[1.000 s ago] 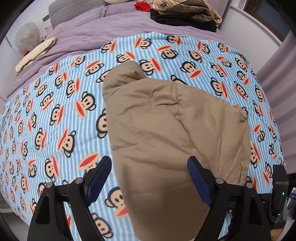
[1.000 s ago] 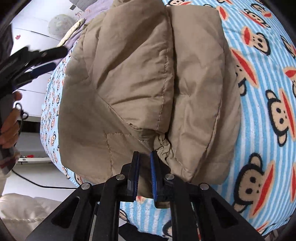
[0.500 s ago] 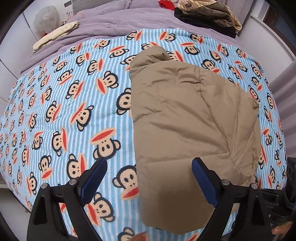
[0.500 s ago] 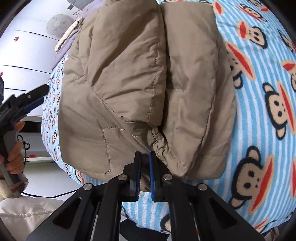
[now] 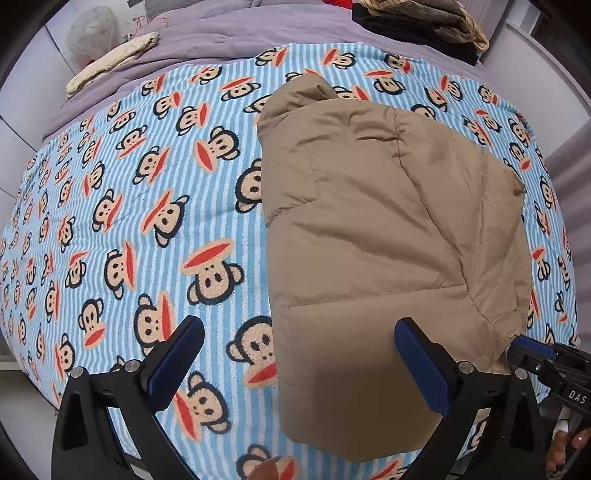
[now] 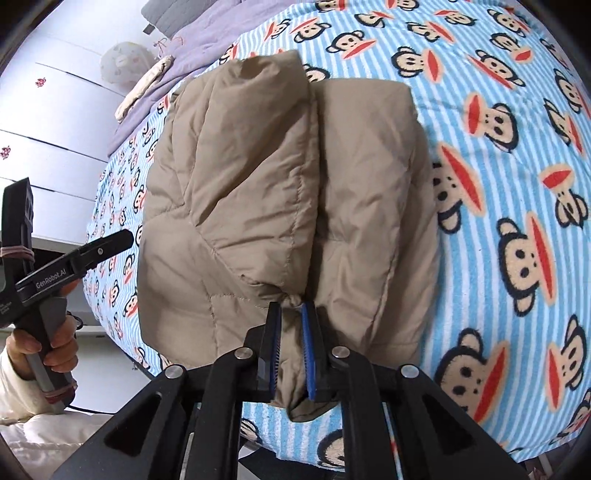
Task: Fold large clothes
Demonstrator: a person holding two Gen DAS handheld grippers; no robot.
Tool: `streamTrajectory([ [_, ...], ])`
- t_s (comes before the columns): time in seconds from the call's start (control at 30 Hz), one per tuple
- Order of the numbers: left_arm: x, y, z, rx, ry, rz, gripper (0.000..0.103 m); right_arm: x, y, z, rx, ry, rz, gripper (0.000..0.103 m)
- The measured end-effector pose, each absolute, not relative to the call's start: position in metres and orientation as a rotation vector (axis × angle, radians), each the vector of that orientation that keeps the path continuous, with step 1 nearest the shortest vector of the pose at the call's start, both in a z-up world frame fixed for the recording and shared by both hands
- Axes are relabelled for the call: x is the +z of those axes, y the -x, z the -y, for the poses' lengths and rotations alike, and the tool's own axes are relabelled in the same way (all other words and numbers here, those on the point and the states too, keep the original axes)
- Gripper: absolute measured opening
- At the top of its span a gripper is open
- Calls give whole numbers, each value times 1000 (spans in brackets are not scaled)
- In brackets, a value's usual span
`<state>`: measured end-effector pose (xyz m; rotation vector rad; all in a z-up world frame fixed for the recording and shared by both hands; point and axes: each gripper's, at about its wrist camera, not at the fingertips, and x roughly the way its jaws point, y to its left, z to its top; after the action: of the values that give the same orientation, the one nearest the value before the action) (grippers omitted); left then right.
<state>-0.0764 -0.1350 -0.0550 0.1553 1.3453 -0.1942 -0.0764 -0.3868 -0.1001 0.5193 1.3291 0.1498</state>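
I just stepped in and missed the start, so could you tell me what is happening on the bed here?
A person is folding a tan padded jacket on the monkey-print blanket. The right gripper is clamped on a bunched bit of the jacket's near edge. The left gripper hovers open above the jacket's left edge, holding nothing.

You are in a home bedroom: a bed with a monkey-print blanket [image 5: 147, 221] fills the view, a purple quilt [image 5: 229, 44] at twelve o'clock, stacked clothes [image 5: 424, 22] at one o'clock.

A bed [image 5: 110, 192] covered by a blue-striped monkey-print blanket [image 5: 155, 221]. A folded tan padded jacket [image 5: 369, 229] lies on it. Stacked clothes [image 5: 421, 26] sit at the far end.
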Motion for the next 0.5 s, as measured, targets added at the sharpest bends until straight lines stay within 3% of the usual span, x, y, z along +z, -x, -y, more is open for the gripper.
streamTrajectory([
  [0.07,-57,75,136,-204,-156,-1350,103,-94,76,396,136,-532,-1311,49],
  [0.17,-63,71,136,-221,-155,-1369,103,-93,79,403,107,-537,-1303,53],
  [0.3,-69,68,130,-212,-136,-1378,103,-96,82,413,76,-581,-1307,72],
  [0.5,-73,64,127,-228,-129,-1380,103,-100,89,441,41,-674,-1272,90],
])
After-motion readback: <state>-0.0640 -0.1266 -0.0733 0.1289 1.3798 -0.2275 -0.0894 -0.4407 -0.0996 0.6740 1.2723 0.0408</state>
